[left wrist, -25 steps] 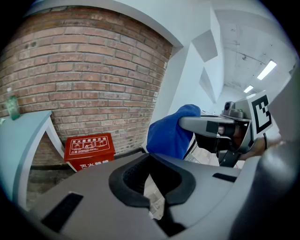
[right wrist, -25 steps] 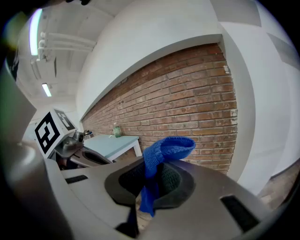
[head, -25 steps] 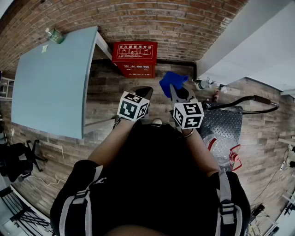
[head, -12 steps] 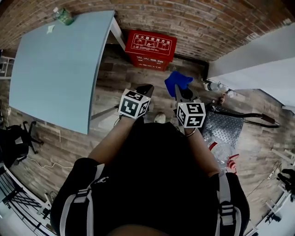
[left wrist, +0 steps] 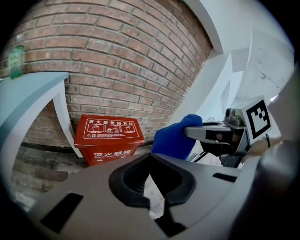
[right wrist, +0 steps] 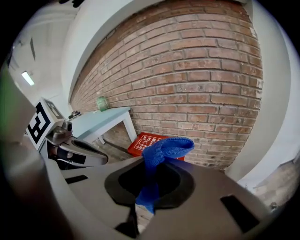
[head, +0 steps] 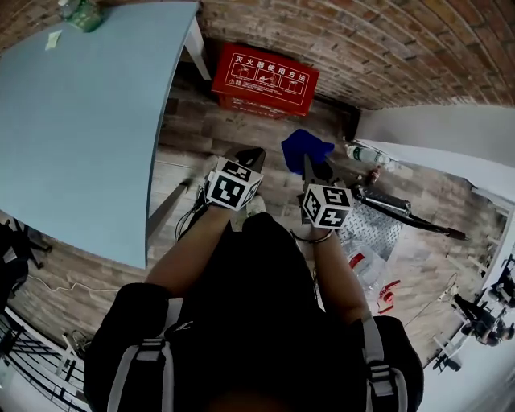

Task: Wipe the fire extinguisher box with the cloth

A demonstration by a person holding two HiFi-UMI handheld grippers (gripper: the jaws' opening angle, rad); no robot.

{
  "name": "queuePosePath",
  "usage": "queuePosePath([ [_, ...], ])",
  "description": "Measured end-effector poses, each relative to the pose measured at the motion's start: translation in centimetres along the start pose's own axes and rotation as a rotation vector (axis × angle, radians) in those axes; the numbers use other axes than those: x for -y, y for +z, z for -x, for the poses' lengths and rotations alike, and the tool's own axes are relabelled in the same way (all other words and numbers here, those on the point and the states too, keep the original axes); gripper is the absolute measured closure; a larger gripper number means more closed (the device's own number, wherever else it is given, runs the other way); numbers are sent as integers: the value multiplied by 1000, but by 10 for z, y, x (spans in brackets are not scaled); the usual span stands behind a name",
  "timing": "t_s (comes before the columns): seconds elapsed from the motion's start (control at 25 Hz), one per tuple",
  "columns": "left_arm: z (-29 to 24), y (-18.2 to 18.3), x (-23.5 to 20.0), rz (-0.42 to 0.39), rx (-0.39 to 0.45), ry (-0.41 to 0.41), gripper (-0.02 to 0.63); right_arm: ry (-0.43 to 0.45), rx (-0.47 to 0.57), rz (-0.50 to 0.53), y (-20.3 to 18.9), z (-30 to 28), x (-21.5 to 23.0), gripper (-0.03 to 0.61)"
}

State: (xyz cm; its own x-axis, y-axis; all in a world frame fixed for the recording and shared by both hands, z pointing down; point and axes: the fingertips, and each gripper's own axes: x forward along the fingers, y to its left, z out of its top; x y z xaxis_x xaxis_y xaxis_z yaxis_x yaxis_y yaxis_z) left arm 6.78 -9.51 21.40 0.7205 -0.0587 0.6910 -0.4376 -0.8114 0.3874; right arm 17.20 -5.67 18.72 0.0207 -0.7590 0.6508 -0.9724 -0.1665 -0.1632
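A red metal fire extinguisher box with white lettering on its lid stands on the wood-plank floor at the top centre of the head view. It sits against the foot of a red brick wall, just beside the white leg of a pale blue table that fills the upper left of the frame. A green-labelled bottle stands on the table's far corner.

The right gripper is clenched on a bright blue knitted cloth. In the right gripper view the jaws are pressed together on the cloth's lower part, while its upper end stands up and folds over above them. The cloth hangs in the air below the box in the head view, well apart from it and not touching it.

The left gripper is held just to the left of the right one at about the same height. Its jaws are closed together with nothing between them. In the left gripper view the box lies at centre left, beyond the jaws.

A checker-plate metal trolley stands on the floor at the right of the frame.
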Motion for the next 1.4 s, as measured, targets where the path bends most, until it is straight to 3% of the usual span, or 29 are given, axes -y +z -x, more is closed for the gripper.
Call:
queuePosePath([
  [0.2,-69,-8,-63,41,97,44,615,-25,59,16,-35,-79,39,537],
  [0.4,-137,-55,-116,98,175,69,615,-47,174,43,-99,-146,78,537],
  [0.64,-187,-92,-142,55,262,53,615,-55,402,92,-130,-200,109,537],
  [0.88,-192,-135,-161,53,294,73,615,-44,496,201,-124,-229,103,537],
  [1.12,-177,-157,-189,166,337,89,615,-18,479,284,-106,-240,83,537],
  [1.28,-164,-148,-201,141,377,98,615,34,505,375,-92,-252,51,537],
  [1.4,-160,-157,-216,121,357,164,615,87,516,426,-89,-267,19,537],
])
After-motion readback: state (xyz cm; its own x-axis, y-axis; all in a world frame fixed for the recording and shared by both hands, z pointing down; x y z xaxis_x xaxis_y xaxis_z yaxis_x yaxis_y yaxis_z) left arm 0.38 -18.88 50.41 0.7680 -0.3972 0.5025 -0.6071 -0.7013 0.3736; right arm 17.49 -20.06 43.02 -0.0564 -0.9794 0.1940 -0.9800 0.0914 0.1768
